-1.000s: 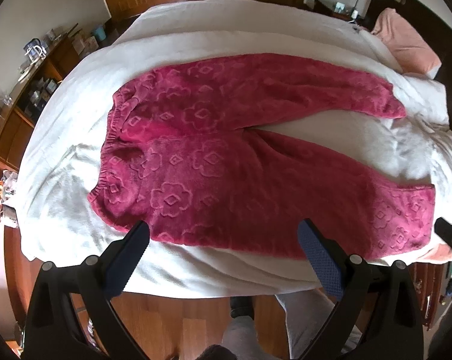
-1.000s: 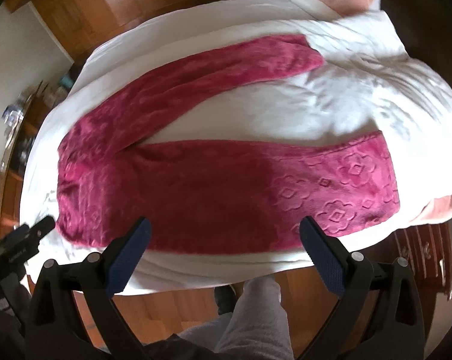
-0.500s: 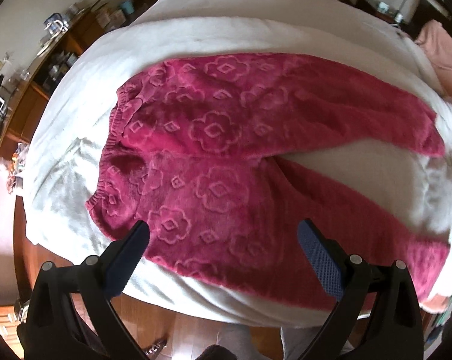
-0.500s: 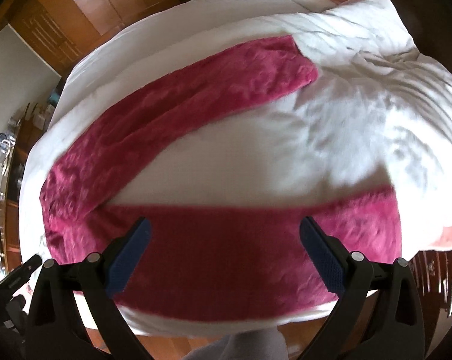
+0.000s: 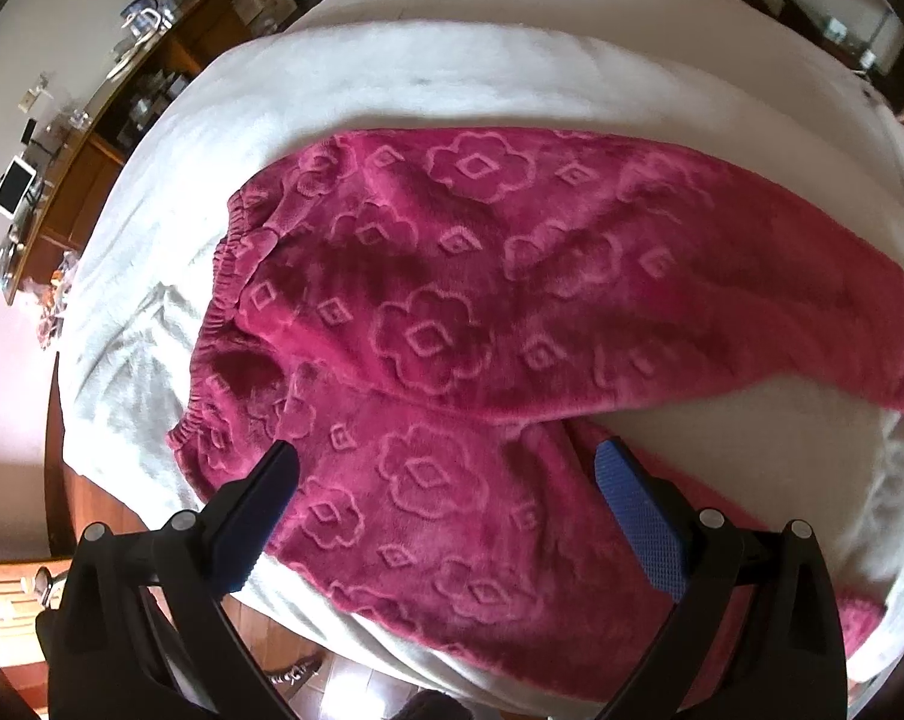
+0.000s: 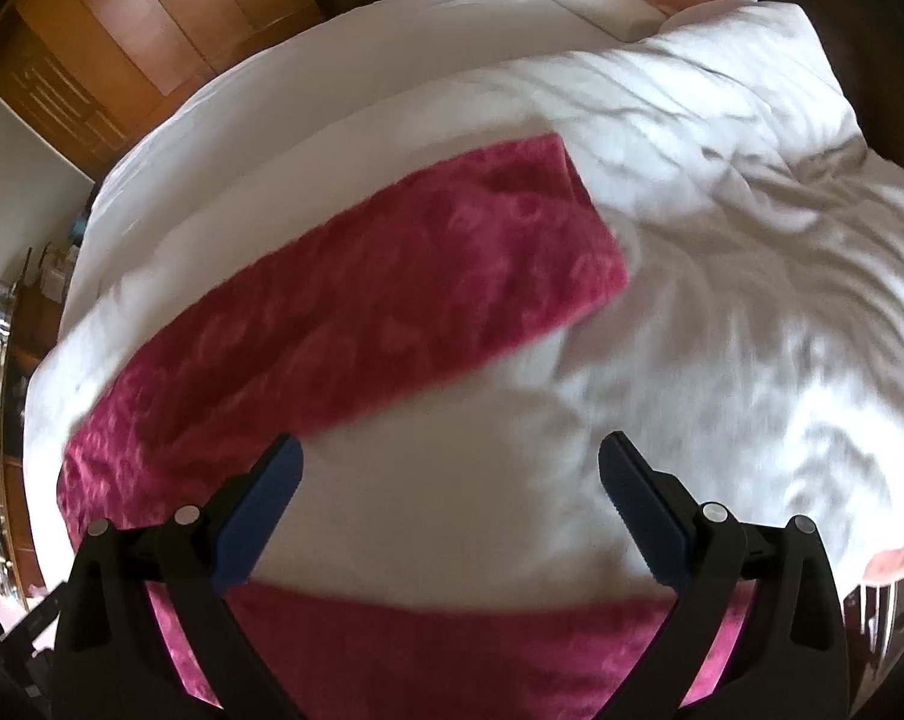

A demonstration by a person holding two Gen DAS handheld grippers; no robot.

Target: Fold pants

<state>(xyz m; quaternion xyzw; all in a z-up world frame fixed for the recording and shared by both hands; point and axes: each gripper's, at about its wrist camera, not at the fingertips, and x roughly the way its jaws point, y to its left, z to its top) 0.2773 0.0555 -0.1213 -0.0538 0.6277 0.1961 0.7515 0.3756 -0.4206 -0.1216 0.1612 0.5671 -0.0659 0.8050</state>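
Pants [image 5: 452, 312] flat on bed [image 5: 392, 72], legs splayed; left gripper [image 5: 446, 468] and right gripper [image 6: 452, 462] both spread wide, empty.

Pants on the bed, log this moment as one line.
pants: flat, unfolded, legs apart | bed | left tool: open | right tool: open

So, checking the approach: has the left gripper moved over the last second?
Yes. The left gripper has advanced over the pants; its fingertips now overlie the near leg instead of the bed's edge.
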